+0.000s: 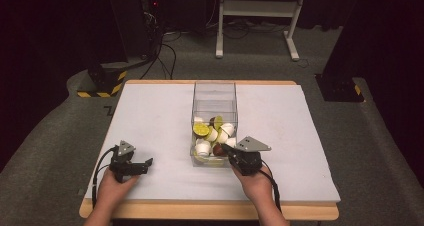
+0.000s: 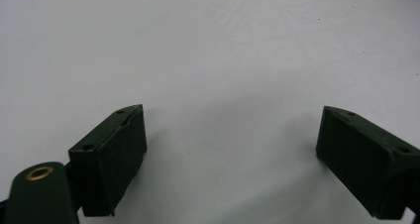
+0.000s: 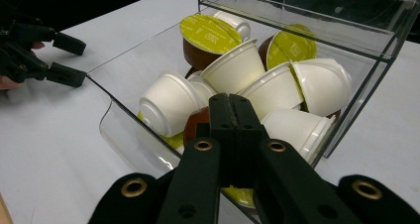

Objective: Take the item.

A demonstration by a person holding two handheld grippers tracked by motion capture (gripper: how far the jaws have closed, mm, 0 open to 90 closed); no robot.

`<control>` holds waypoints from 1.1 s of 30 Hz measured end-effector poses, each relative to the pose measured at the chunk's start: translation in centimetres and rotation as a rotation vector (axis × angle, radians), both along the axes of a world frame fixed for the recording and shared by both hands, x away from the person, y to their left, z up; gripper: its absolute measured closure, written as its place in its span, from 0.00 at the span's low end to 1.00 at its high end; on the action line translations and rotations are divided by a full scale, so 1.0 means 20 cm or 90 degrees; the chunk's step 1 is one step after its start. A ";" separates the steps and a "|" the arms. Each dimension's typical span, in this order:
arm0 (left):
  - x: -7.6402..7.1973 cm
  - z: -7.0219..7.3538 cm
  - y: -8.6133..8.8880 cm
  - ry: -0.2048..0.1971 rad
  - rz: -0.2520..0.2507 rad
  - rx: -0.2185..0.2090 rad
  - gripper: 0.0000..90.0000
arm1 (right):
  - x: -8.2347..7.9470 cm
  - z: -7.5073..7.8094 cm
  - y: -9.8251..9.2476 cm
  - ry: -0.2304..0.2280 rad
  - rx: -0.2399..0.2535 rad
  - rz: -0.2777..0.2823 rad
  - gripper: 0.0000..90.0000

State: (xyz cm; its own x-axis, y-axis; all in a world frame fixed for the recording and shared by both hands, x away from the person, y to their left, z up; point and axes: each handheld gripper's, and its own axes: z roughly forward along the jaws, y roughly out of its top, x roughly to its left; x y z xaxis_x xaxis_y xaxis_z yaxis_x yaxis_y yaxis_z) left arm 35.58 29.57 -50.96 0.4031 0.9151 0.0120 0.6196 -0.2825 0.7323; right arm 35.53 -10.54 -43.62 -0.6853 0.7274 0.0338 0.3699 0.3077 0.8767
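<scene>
High view: clear box (image 1: 214, 93) at centre of frame on the white worktop (image 1: 150, 116), long axis running away from the person, near end open at the top and packed with coffee pods (image 1: 212, 136), white, brown and yellow-lidded. Right claw (image 1: 231, 155) sits lower centre-right, tip right at the box's near right corner, hand (image 1: 257, 181) behind it. Left claw (image 1: 145, 164) is lower left, well apart from the box, resting low over bare worktop, hand (image 1: 115, 183) holding it.

Right gripper view: right claw (image 3: 230, 101) jaws pressed together, no gap, nothing between them; tip lies over the box's near edge, just in front of a brown pod (image 3: 195, 127) and 2 white pods (image 3: 168, 105). Cannot tell if the tip touches a pod. Yellow-lidded pod (image 3: 210, 33) upper centre, another (image 3: 292, 45) to its right. Box wall (image 3: 297, 23) runs across upper right. Left claw (image 3: 64, 58) at upper left, jaws spread.

Left gripper view: left claw (image 2: 230, 149) wide open, 2 black jaws at lower left and lower right, bare white worktop (image 2: 208, 50) between, nothing held.
</scene>
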 end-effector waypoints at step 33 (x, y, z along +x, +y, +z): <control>0.00 0.00 0.00 0.000 0.000 0.000 0.14 | -0.04 0.05 -0.03 -0.044 0.038 -0.014 1.00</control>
